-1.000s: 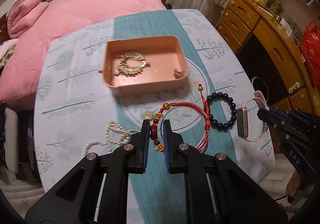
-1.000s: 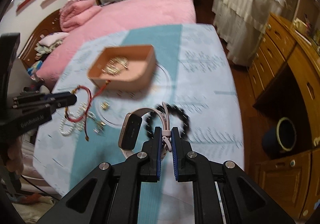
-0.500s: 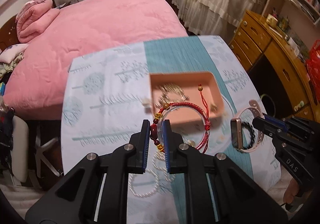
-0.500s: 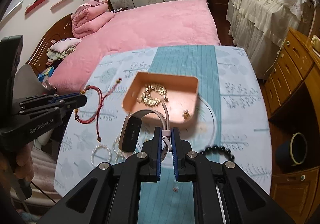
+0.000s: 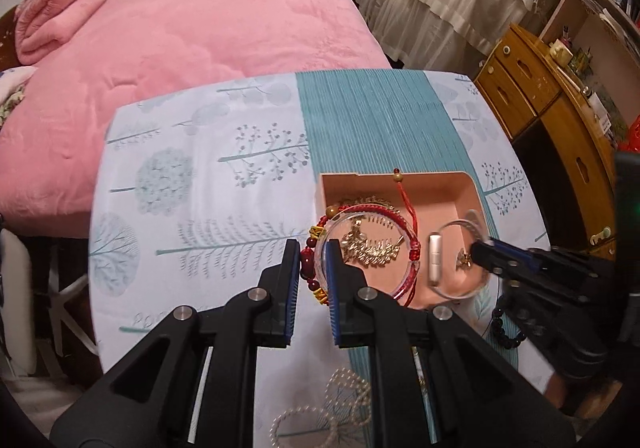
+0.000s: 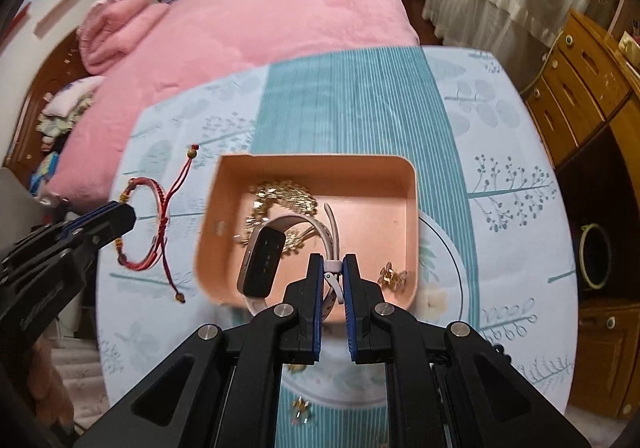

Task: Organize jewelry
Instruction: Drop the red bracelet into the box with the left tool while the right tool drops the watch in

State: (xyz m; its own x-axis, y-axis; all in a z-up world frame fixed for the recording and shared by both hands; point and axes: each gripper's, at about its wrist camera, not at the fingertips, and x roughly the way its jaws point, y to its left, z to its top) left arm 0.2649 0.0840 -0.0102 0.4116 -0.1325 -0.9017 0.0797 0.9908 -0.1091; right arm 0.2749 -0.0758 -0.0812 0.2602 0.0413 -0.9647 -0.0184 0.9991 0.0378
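While the pink bed (image 5: 180,39) fills the far left, the bench (image 5: 200,183) under its tree-print cloth carries everything else. On the near bench edge lies a pearl necklace (image 5: 320,408). The left gripper (image 5: 312,260) has its jaws pinching the beaded side of a red cord bracelet (image 5: 372,211), which hangs over the left rim of the pink tray (image 5: 440,191); its tasselled cord ends rise above the tray's far wall. Inside the tray rests a gold chain necklace (image 5: 372,248), and a small gold earring (image 6: 394,276) sits in the near right corner. Right of that, the right gripper (image 6: 333,268) has its jaws pinching the pale strap of a watch (image 6: 264,260), held over the tray interior with its dark face turned left. A black bead bracelet (image 5: 502,324) lies on the bench just below that gripper. Wooden drawers (image 5: 540,95) stand at the far right.
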